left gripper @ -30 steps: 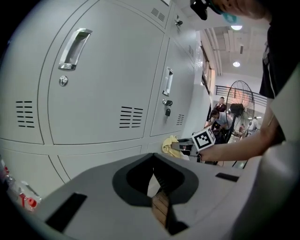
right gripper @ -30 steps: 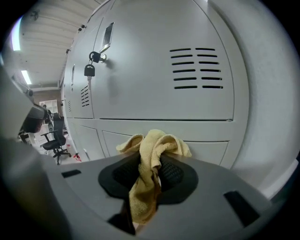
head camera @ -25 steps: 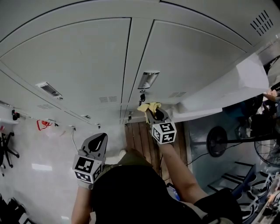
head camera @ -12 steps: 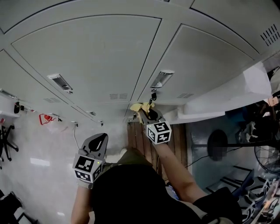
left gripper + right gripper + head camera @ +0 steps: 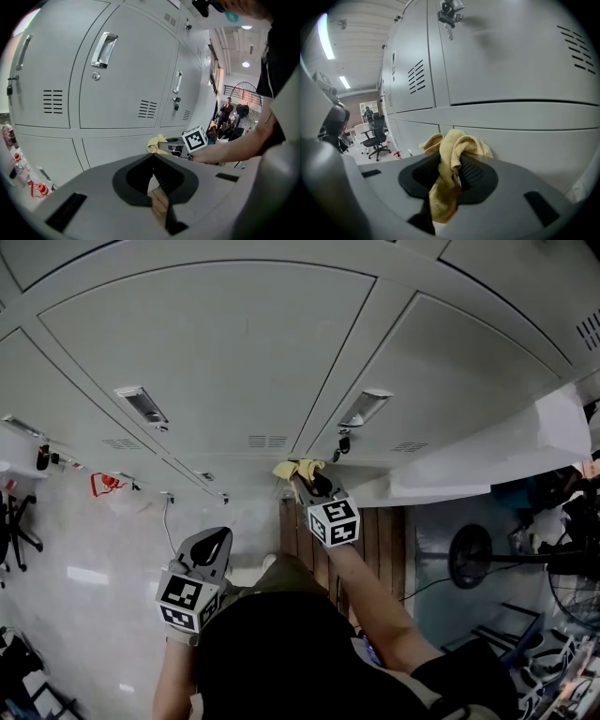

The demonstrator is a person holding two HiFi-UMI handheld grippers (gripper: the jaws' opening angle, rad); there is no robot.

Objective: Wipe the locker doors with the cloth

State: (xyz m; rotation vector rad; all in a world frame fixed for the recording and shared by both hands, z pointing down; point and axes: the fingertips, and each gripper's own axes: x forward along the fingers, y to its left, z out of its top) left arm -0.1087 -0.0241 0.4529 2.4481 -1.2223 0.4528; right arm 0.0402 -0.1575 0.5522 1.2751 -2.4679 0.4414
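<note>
Right gripper (image 5: pixel 302 478): jaws pinch the yellow cloth (image 5: pixel 451 161), which bunches out at its 12 o'clock, near the lower locker doors (image 5: pixel 234 352); contact unclear. Left gripper (image 5: pixel 217 538): jaws pressed together on nothing, at 8 o'clock from the right gripper.

The locker doors (image 5: pixel 234 352) look like painted sheet metal, smooth with a soft satin sheen. Their handles (image 5: pixel 104 49) are bright polished metal. The cloth (image 5: pixel 457 140) is yellow, soft and nubbly, like terry. The left gripper (image 5: pixel 153 157) and right gripper (image 5: pixel 451 161) are matt grey plastic with black ribbed pads (image 5: pixel 472 172). The wooden slats (image 5: pixel 375 540) are dull brown, and the pale floor (image 5: pixel 84 568) is glossy.
</note>
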